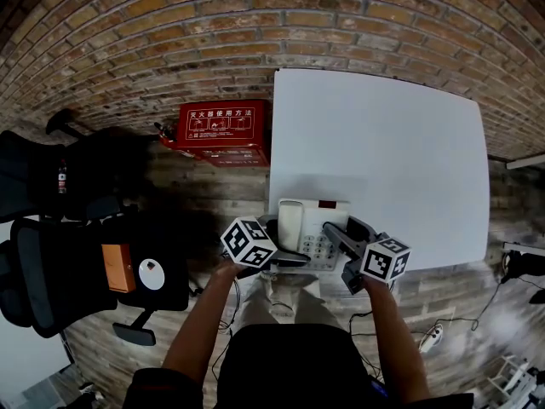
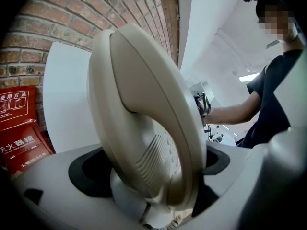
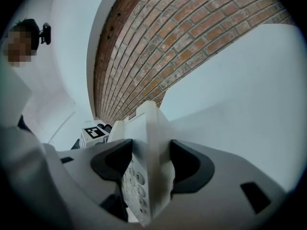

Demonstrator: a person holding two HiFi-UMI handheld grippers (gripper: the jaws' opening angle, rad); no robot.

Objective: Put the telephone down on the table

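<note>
A cream desk telephone (image 1: 311, 228) with a grey keypad is at the near edge of the white table (image 1: 383, 143); I cannot tell whether it rests on the tabletop. My left gripper (image 1: 285, 252) holds it from the left, and in the left gripper view the jaws (image 2: 153, 176) are shut on the curved handset (image 2: 144, 114). My right gripper (image 1: 339, 235) holds it from the right. In the right gripper view the jaws (image 3: 146, 169) are shut on the edge of the phone body (image 3: 144, 138), with the keypad buttons showing between them.
A red fire-equipment box (image 1: 217, 130) stands on the floor against the brick wall (image 1: 170, 32), left of the table. Black office chairs (image 1: 60, 254) crowd the left side. Cables and a power strip (image 1: 430, 337) lie on the wooden floor at the right.
</note>
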